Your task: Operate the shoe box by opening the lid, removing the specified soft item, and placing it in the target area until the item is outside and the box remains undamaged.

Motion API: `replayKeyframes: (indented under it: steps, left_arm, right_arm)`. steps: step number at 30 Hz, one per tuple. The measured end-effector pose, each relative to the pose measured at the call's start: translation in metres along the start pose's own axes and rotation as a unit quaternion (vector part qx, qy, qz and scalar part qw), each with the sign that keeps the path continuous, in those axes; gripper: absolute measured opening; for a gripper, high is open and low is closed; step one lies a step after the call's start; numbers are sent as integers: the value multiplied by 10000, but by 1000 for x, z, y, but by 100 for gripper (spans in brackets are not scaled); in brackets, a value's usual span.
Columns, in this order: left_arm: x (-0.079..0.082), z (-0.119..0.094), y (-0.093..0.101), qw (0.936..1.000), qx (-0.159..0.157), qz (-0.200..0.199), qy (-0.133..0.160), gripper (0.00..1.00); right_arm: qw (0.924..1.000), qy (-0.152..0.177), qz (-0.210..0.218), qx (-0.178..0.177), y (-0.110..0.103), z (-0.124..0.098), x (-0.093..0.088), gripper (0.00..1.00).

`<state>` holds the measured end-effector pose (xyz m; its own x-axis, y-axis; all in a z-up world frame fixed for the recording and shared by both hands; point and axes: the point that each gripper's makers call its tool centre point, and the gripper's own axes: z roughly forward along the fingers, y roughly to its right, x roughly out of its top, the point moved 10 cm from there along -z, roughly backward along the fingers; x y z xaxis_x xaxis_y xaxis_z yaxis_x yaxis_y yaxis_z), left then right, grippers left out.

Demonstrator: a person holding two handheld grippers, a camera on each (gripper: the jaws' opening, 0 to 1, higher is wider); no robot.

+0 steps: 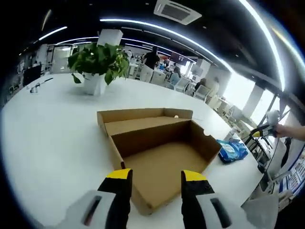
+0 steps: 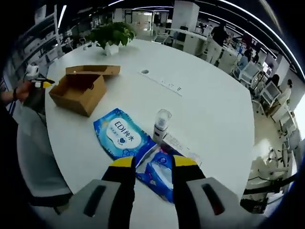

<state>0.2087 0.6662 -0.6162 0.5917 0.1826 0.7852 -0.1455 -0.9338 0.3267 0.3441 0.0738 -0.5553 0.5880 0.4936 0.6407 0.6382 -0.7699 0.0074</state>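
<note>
Box [image 1: 159, 152] lies open and empty near the left gripper [image 1: 156, 177], jaws parted, holding nothing. Wipes pack [image 2: 125, 136] rests outside on table [image 2: 205, 109]; right gripper [image 2: 151, 163] hovers released above a smaller pack [image 2: 161, 174], apparently after placement.

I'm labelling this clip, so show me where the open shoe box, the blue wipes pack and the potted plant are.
open shoe box [image 1: 164, 160]: left gripper view, on its bare inner floor.
blue wipes pack [image 2: 121, 134]: right gripper view, on the white label of its top face.
potted plant [image 1: 97, 59]: left gripper view, on its green leaves.
</note>
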Motion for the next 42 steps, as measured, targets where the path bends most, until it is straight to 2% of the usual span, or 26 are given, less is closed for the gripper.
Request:
replayKeyframes:
  steps: [8, 14, 22, 30, 34, 36, 42]
  left_arm:
    - [-3, 5, -6, 9999, 145, -57, -50, 42]
    - [-6, 10, -15, 9990, 404, -158, -127, 41]
    - [-16, 19, -17, 9982, 402, -299, -322, 41]
    - [-22, 28, -20, 9972, 373, -298, -569, 41]
    - [-24, 32, -18, 9968, 255, -297, -694, 40]
    - [-25, 33, -18, 9963, 310, -163, -783, 39]
    - [-26, 35, -21, 9953, 282, -117, -917, 38]
  right_arm:
    - [9959, 532, 698, 232, -37, 9, -21, 31]
    - [9945, 520, 826, 391, -64, 19, -37, 33]
    - [9890, 690, 1121, 675, -97, 31, -51, 33]
    - [9854, 845, 1231, 815, -115, 35, -50, 34]
    - [9843, 909, 1244, 867, -119, 36, -49, 34]
    - [9837, 936, 1260, 877, -120, 36, -49, 35]
    - [9815, 1050, 1337, 875, -125, 35, -47, 35]
